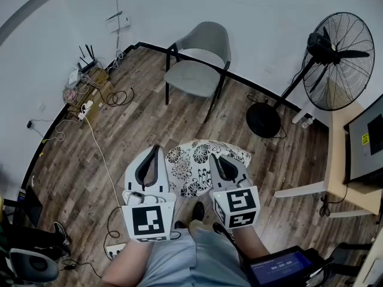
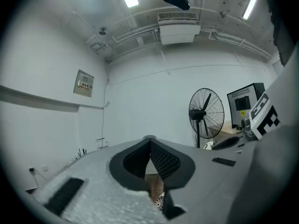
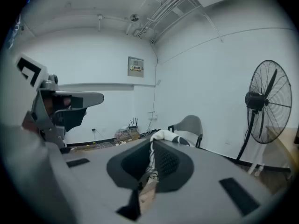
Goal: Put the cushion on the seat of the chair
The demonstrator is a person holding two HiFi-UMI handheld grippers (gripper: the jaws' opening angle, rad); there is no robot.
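A black-and-white flowered cushion (image 1: 197,163) hangs in front of me, above the wooden floor. My right gripper (image 1: 214,159) is shut on its right edge; in the right gripper view the patterned fabric (image 3: 150,164) is pinched between the pads and bulges past the tips (image 3: 164,135). My left gripper (image 1: 157,150) is beside the cushion's left edge, jaws shut with tips touching (image 2: 150,141). Only a scrap of the pattern (image 2: 161,202) shows below them, and I see nothing pinched. The grey chair (image 1: 194,70) stands ahead by the wall with a bare seat, also in the right gripper view (image 3: 189,125).
A black standing fan (image 1: 335,58) is to the chair's right. A desk with a monitor (image 1: 366,139) is at the far right. Cables and boxes (image 1: 90,88) lie along the left wall, and a power strip (image 1: 114,250) is by my feet. Wooden floor (image 1: 137,124) lies between me and the chair.
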